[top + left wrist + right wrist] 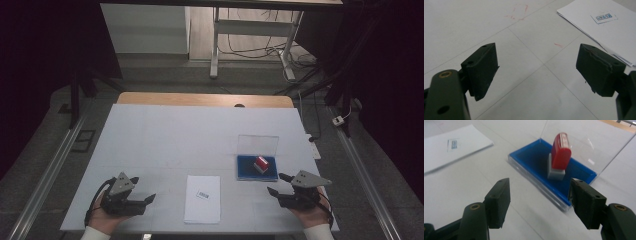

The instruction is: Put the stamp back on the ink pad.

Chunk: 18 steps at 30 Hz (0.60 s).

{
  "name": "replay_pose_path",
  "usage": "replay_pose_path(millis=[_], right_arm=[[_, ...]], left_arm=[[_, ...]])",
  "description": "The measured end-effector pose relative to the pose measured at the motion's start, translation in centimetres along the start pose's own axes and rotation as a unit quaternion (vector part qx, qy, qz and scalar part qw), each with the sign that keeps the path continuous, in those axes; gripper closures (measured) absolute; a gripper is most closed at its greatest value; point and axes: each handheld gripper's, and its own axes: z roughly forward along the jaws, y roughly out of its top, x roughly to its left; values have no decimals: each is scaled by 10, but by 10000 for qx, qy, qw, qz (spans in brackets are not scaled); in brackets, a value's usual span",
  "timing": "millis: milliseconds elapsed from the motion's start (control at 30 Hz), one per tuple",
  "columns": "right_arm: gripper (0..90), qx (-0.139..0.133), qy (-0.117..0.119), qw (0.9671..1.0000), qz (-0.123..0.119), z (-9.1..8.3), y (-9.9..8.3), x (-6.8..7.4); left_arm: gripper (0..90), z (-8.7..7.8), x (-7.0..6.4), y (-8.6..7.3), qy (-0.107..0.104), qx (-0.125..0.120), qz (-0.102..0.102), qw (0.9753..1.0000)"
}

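White surface (165, 135) all the way across, so not much clutter here. Left gripper (145, 201) sits down at about 7 o'clock in the high view, jaws spread wide with nothing in them, just hovering over bare surface. Its own view has the paper's (604, 27) corner off at 1 o'clock. That paper (202, 198) lies flat at 6 o'clock between the two grippers, small printed label (203, 194) on it. Over at 4 o'clock there's the ink pad (247, 168), blue tray with a clear lid (257, 144) standing open behind it, and a red stamp (262, 163) standing on the pad. Right gripper (277, 183) is just beside the pad's near right corner, jaws also wide apart, empty, stamp (560, 152) dead ahead at 12 o'clock.
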Motion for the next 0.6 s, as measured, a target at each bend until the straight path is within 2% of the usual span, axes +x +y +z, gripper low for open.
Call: replay_pose_path(millis=[133,600], right_arm=[[346,7,7,10000,0,0,-6,-1],[348,12,53,10000,-82,1,-3,2]], left_arm=[[181,1,0,0,0,4,2,10000],[181,1,1,-1,10,21,10,10000]])
